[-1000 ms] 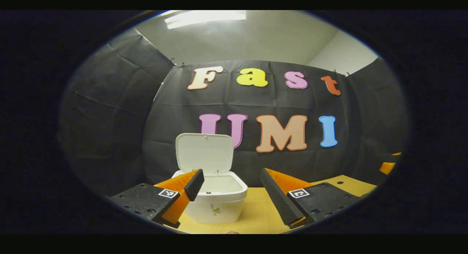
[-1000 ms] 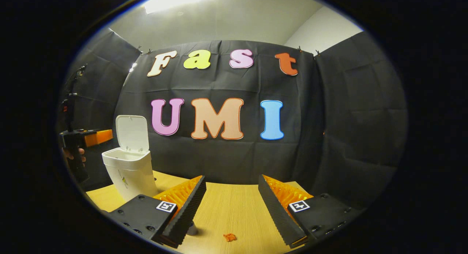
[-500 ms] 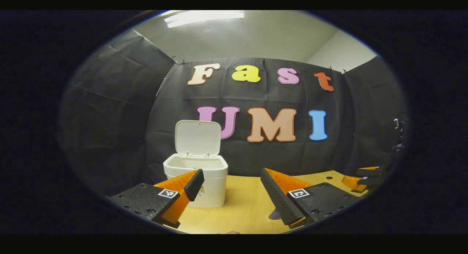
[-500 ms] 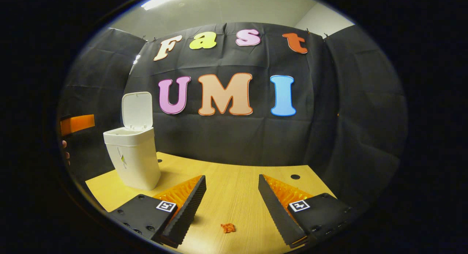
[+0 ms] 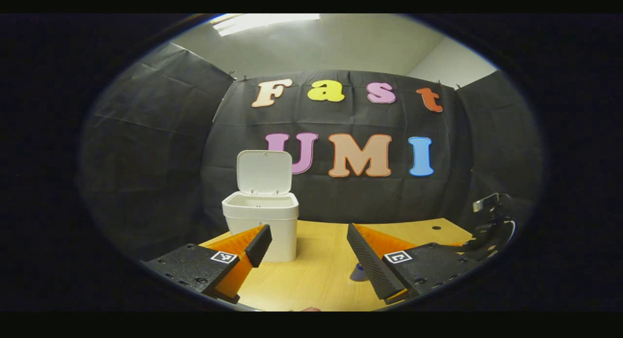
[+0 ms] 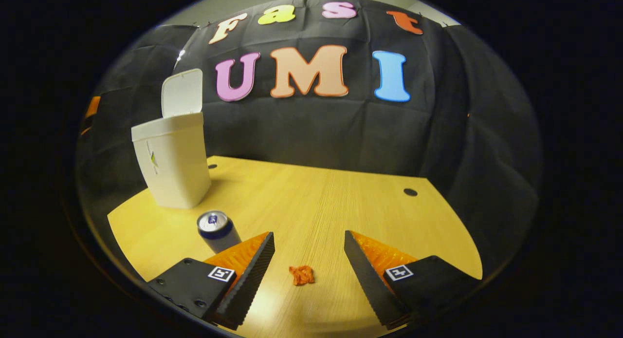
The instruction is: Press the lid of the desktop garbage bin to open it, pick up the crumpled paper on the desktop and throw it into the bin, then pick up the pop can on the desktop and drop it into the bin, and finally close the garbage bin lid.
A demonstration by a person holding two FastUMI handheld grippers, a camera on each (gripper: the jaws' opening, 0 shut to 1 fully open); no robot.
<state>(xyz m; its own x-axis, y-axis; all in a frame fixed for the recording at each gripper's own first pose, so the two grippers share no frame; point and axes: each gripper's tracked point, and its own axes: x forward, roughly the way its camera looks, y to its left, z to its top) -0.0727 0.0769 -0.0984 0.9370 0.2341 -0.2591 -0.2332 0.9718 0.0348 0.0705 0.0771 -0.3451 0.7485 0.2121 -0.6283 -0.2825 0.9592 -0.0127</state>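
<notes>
Right gripper view showed the bin point(image 6: 173, 158) lid point(image 6: 182, 92) up, paper point(image 6: 302, 274) and can point(image 6: 217, 231) untouched on the desk point(image 6: 340, 201); right gripper point(image 6: 309, 265) and left gripper point(image 5: 309, 250) both gaped empty.

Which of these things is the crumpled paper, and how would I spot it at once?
Start at the white bin with its lid up at the wooden table's far left. Come toward the camera past the upright can. The crumpled paper is the small orange wad lying flat between the right gripper's open fingers.

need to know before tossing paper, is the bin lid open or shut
Open: the lid stands upright behind the bin rim, showing the hollow inside.
</notes>
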